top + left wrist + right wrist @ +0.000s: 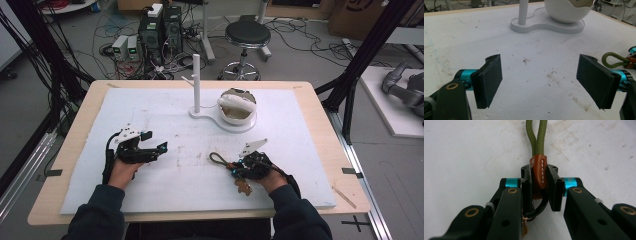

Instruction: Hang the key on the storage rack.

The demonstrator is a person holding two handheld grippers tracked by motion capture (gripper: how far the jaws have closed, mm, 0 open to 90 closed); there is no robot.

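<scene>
1. Pinching the brown leather tab [538,173] of a keychain lanyard, the right gripper [539,182] has its fingers [555,187] pressed onto the tab from both sides, with the olive cord loop [536,137] running out beyond them.
2. From the high view, the lanyard lies at the near right of the tabletop [165,195]: the cord loop [216,159] rests on the white foam mat [165,115] just left of the right gripper [236,167], and a small brown charm [243,187] sits on the near side of that gripper.
3. The piece looks light and limp. The cord should sag and swing when lifted, while the stitched leather is firmer and less slippery, so the tab is the sensible place to hold; a black ring and small metal bits hang below it and may dangle.
4. The right hand [272,179] lies low over the mat, its gripper pointing left, roughly level.
5. The left gripper [539,80] holds nothing; its fingers [490,80] stand spread wide over bare mat, and it rests at the near left [150,149], pointing right.
6. Farther off, at the far middle, a white stand with an upright peg [196,82] and a round white bowl-like cup [237,106] share one base.
</scene>
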